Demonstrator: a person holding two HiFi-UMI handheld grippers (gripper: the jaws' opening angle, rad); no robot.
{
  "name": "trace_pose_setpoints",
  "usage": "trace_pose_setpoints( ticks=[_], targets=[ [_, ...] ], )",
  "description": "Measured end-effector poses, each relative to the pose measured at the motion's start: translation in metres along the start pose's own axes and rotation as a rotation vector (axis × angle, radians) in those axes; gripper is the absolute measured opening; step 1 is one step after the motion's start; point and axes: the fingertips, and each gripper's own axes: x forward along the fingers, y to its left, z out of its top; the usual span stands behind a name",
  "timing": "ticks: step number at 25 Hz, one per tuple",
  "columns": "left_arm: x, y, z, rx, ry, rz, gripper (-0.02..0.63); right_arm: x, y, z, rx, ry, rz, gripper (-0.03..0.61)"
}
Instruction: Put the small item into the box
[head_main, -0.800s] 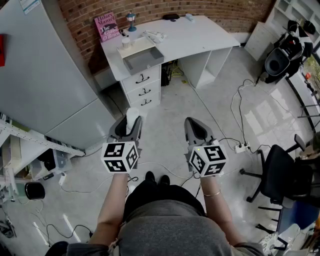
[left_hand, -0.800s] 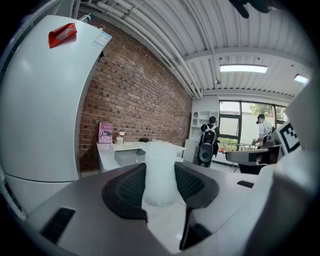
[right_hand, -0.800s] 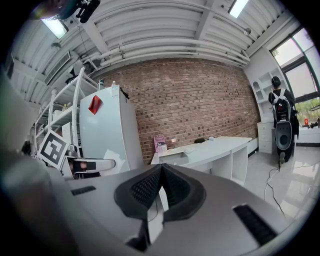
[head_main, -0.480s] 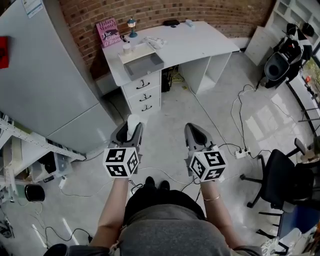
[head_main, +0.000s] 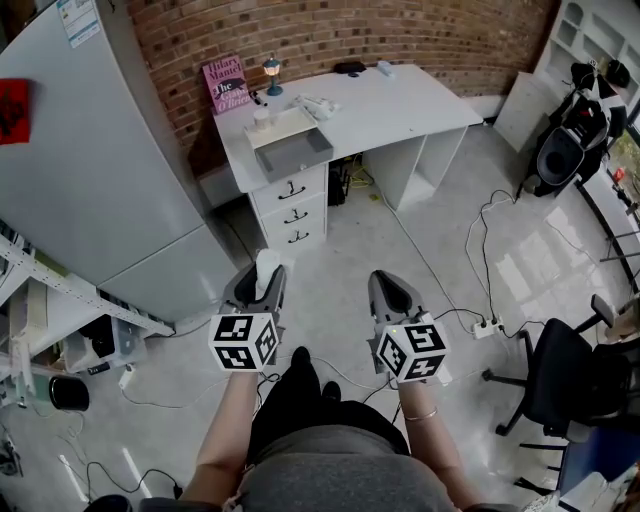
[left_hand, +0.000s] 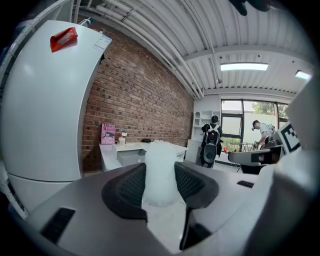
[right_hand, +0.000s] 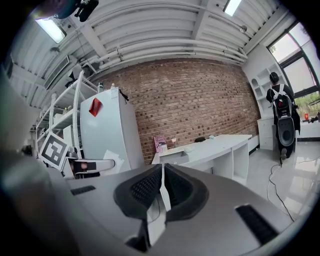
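My left gripper (head_main: 259, 268) is shut on the small item (head_main: 266, 262), a soft white translucent piece that sticks up between the pads. The left gripper view shows this item (left_hand: 160, 172) pinched on both sides by the black pads of the gripper (left_hand: 160, 184). My right gripper (head_main: 393, 270) is shut with nothing in it; its pads meet in the right gripper view (right_hand: 163, 186). The grey open box (head_main: 293, 152) stands on the white desk (head_main: 400, 95) well ahead of both grippers, and it also shows small in the distance as the box (left_hand: 131, 154).
A tall white cabinet (head_main: 90, 160) stands left of the desk, with a metal shelf (head_main: 40, 290) nearer. On the desk are a pink book (head_main: 226, 84), a small lamp (head_main: 272, 68) and a cup (head_main: 262, 117). Cables and a power strip (head_main: 487, 327) lie on the floor; an office chair (head_main: 570, 370) is at right.
The desk and box have come lower in the head view, so nearer. One foot has stepped forward. Both grippers keep their hold and spacing.
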Motion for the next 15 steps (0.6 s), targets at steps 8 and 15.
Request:
trace_pose_setpoints(
  ticks=[8,15],
  targets=[
    [0.047,0.027,0.014,-0.010,-0.011,-0.029,0.183,0.048,-0.013,0.006,-0.005,0.007,-0.024,0.009],
    [0.107,0.074,0.030,-0.026,-0.003,-0.042,0.183,0.124,-0.022,0.026,-0.006,0.013,-0.029,0.009]
  ],
)
